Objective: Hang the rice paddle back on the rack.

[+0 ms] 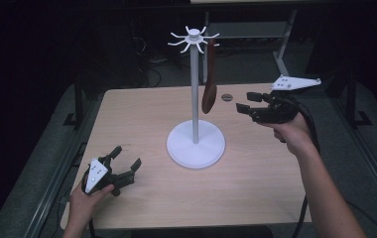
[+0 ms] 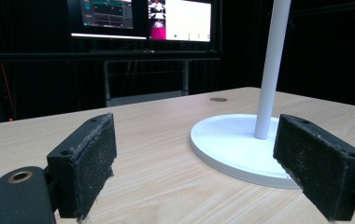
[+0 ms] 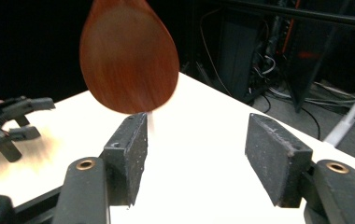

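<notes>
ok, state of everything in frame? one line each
Wooden spoon: hanging from a stand hook, bowl down, off the table, ungripped.
Stand: upright on the table, other hooks bare.
Left tongs: open, holding nothing, low by the table's near left corner.
Right tongs: open, holding nothing, raised, pointing at the spoon.
Monitors: on.

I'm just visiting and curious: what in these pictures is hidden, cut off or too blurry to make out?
- Wooden spoon: in the right gripper view its handle runs off the top edge, and the bowl is motion-blurred.
- White stand: in the left gripper view the pole's hooked top is cut off by the top edge.
- Monitors: left gripper view, screen contents too small to read.
- Small dark disc: high view, too small to identify.
</notes>
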The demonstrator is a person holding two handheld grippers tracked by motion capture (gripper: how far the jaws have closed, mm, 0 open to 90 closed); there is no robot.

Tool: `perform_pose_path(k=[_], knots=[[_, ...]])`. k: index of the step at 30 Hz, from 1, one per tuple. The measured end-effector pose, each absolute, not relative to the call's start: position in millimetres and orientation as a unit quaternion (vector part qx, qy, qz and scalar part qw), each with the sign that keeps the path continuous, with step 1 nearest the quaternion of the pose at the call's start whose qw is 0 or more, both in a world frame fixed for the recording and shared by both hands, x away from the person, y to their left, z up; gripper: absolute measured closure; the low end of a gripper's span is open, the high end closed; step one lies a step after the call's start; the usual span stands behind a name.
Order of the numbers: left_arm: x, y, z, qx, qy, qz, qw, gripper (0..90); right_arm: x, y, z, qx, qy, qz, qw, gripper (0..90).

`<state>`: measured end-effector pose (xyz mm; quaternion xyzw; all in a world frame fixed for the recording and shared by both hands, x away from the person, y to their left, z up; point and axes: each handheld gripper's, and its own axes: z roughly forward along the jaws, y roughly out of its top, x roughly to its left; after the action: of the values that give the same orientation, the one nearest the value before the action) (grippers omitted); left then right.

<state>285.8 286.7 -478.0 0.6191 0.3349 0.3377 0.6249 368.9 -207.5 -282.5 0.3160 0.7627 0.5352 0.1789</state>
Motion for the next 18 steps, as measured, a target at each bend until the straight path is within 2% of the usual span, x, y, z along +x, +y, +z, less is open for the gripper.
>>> perform_pose_path(k=[18], knots=[[285.4,287.0,-478.1,0.621,0.336,0.337,0.624,12.9,353.4,-232.9,-332.8,0.353,0.769,0.506,0.166,26.9]])
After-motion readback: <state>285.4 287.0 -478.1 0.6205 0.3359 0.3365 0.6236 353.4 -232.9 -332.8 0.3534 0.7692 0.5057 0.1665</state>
